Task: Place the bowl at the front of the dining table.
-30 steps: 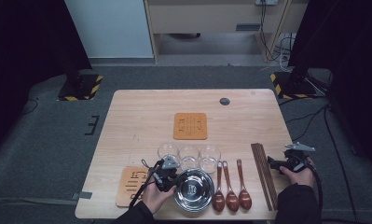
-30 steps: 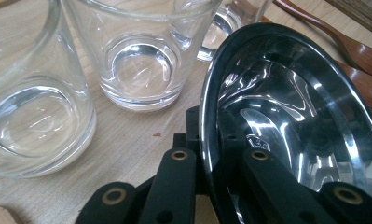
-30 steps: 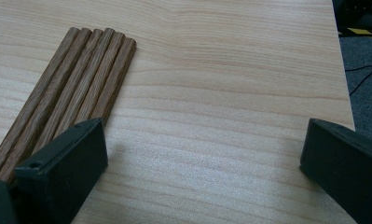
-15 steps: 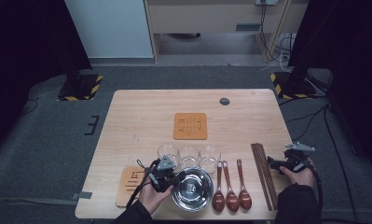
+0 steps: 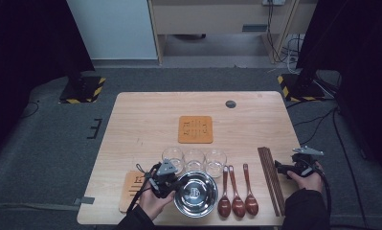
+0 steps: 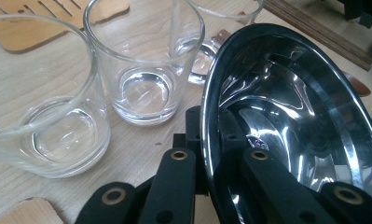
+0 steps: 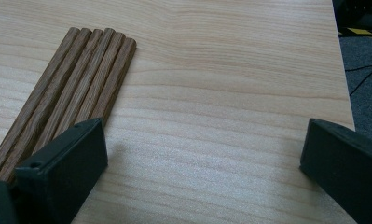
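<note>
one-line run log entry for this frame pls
left gripper: shut on round steel bowl rim | right gripper: open, empty, beside brown wooden chopsticks | bowl: on table

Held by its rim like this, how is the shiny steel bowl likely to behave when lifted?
The round polished steel bowl looks thin-walled, so probably light. The left tongs pinch only its rim, one jaw inside and one outside; the smooth metal may slip or swing in that narrow grip. It looks stiff, but could knock the clear drinking glasses close beside it.

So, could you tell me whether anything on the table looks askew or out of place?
Only the steel bowl: the left tongs are shut on its rim, tipping it up beside the glasses. The spoons and chopsticks lie neatly.
</note>
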`<state>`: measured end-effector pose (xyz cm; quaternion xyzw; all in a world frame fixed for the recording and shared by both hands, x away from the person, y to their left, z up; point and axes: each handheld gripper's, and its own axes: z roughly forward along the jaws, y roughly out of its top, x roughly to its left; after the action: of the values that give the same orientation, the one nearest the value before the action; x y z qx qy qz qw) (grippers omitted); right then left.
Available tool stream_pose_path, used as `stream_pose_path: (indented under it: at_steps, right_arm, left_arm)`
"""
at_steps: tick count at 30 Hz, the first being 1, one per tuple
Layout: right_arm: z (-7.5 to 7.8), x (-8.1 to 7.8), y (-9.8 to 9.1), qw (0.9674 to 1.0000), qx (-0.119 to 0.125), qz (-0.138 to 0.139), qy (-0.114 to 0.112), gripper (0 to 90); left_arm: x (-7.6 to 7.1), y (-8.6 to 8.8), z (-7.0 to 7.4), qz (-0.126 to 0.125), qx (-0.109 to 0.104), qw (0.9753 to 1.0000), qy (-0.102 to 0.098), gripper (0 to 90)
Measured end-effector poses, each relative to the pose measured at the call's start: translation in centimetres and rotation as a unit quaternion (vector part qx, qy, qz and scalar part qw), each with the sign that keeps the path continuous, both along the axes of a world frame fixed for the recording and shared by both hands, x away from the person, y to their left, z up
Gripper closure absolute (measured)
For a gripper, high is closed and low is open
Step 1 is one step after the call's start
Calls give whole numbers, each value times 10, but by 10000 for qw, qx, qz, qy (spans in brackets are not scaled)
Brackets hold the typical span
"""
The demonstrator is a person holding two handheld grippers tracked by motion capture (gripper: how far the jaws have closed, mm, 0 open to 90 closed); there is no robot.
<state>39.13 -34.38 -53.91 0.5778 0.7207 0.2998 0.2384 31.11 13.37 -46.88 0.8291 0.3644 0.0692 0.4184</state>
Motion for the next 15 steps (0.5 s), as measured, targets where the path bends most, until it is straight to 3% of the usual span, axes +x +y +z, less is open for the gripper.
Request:
stream_pose_path:
  at_steps: [15]
  right_arm:
    - [0,0,0,10000,-1,1,0,6]
  left_arm:
    - [-2,2,10,10,-100,9998,-166,858]
